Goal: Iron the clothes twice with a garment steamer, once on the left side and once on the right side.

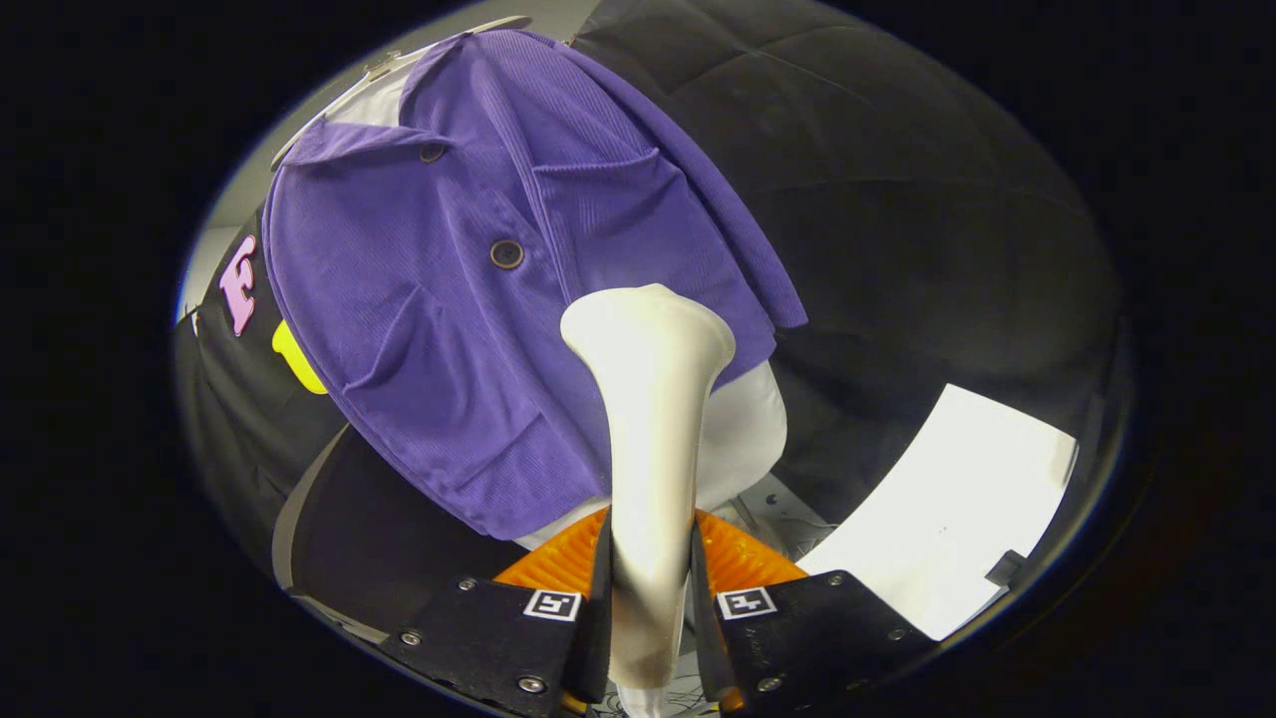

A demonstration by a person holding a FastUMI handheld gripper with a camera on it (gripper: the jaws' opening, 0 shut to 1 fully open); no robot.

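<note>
- Purple corduroy shirt [469,299] hangs on a hanger [399,65] over a white inner garment [748,429], against the black cloth wall [897,219], well tilted in the gripper view
- Clamped between both fingers of the gripper [650,588]: the pale handle of the garment steamer [648,419], running straight ahead from the fingers and flaring into a wide head
- Steamer head sits over the lower front of the shirt, just beside the button placket [506,253], on the pocket side; cannot tell whether touching the cloth or just off it
- Shirt lies directly beyond the fingers, most of its body spreading up and away past the steamer head
- White sheet [947,499] lies off to one side of the fingers, well apart from the shirt
- Risk, as a judgement: smooth tapered handle held only low on its neck, so could twist or slide in the grip under sideways pressure against the fabric
- Risk: pushing too hard could swing the loosely hung shirt on its hanger, so the pass skims instead of pressing
- Risk: head catching a button or the pocket flap [598,165] and dragging the cloth into a fold
- Risk: drifting across the placket, blurring the left pass into the right one
</note>
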